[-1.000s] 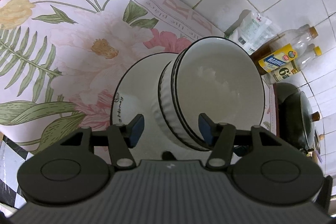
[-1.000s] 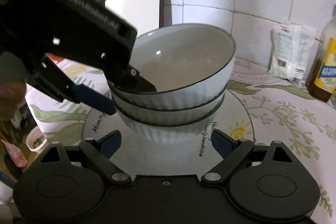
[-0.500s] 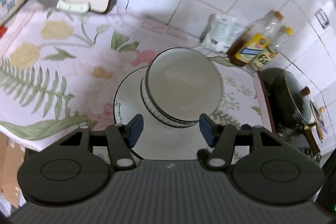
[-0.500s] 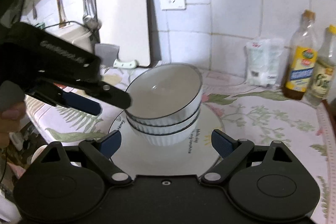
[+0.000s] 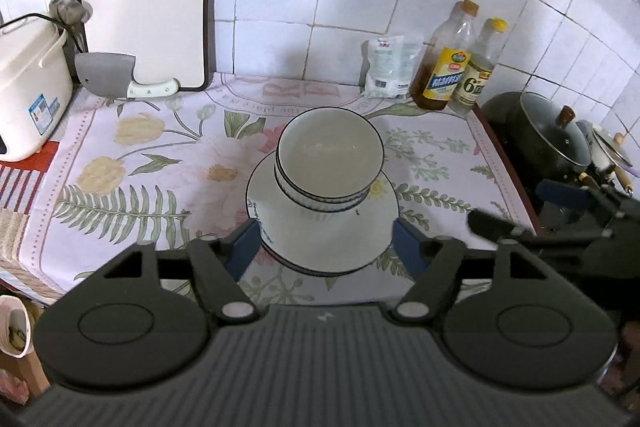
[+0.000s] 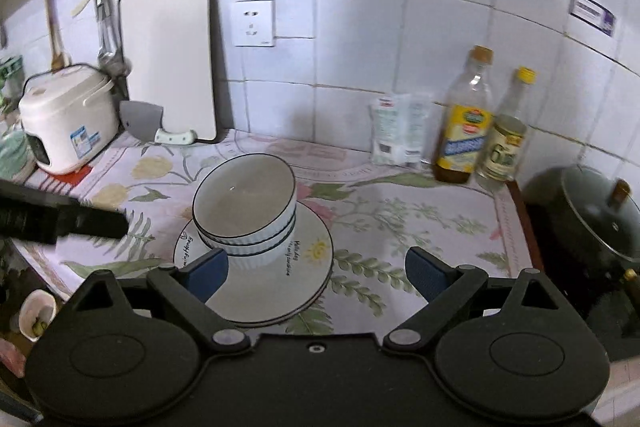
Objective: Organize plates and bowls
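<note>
Both grippers have pulled up and away from the bowls (image 5: 330,157) stacked on the plates (image 5: 322,227), the left gripper (image 5: 326,251) empty and opening, the right gripper (image 6: 316,275) wide and empty.

Three white ribbed bowls (image 5: 330,157) with dark rims sit nested upright on stacked white plates (image 5: 372,227), toward their twelve o'clock edge.

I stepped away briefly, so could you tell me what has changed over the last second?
Both grippers pulled up and back from the stacked bowls. The left gripper, whose fingers were at the top bowl's rim, is empty and opening. The right gripper remains open and empty. Bowls and plates kept their place.
</note>
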`<action>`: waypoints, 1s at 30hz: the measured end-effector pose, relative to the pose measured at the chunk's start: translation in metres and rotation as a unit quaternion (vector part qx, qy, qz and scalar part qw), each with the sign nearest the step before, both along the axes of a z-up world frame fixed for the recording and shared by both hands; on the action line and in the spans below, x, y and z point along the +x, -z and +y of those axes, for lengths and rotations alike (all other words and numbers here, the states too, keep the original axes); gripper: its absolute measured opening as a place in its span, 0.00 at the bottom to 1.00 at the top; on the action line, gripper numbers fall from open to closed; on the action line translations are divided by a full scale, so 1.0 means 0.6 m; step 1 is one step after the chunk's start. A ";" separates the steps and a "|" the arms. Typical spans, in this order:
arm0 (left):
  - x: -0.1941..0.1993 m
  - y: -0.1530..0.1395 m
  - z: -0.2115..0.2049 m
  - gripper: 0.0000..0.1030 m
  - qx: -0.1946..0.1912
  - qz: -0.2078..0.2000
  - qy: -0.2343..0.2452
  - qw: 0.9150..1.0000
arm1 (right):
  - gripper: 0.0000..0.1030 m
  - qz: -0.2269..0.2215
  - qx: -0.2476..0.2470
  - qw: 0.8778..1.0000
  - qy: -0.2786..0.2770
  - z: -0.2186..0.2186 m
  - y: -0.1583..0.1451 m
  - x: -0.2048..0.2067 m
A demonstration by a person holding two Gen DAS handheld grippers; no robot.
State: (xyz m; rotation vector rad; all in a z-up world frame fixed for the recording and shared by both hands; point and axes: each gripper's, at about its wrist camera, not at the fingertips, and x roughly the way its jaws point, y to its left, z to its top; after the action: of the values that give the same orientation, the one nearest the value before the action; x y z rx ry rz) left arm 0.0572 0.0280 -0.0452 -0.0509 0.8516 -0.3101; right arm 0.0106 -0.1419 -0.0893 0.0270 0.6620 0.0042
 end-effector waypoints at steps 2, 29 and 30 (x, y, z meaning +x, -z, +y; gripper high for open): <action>-0.016 -0.011 0.005 0.78 -0.003 -0.009 -0.003 1.000 | 0.94 -0.003 0.009 1.000 0.013 -0.005 -0.018 -0.016; -0.119 -0.038 0.003 0.88 0.051 -0.061 -0.037 0.996 | 0.96 -0.044 -0.034 0.990 0.131 0.006 -0.065 -0.179; -0.120 -0.036 0.004 0.88 0.049 -0.061 -0.040 0.996 | 0.96 -0.048 -0.036 0.989 0.134 0.006 -0.065 -0.182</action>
State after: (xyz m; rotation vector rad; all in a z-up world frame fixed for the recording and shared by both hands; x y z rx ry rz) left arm -0.0148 0.0304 -0.0234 0.0255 0.7403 -0.1929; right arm -0.0985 -0.1381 -0.0501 0.0460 0.5573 -0.2766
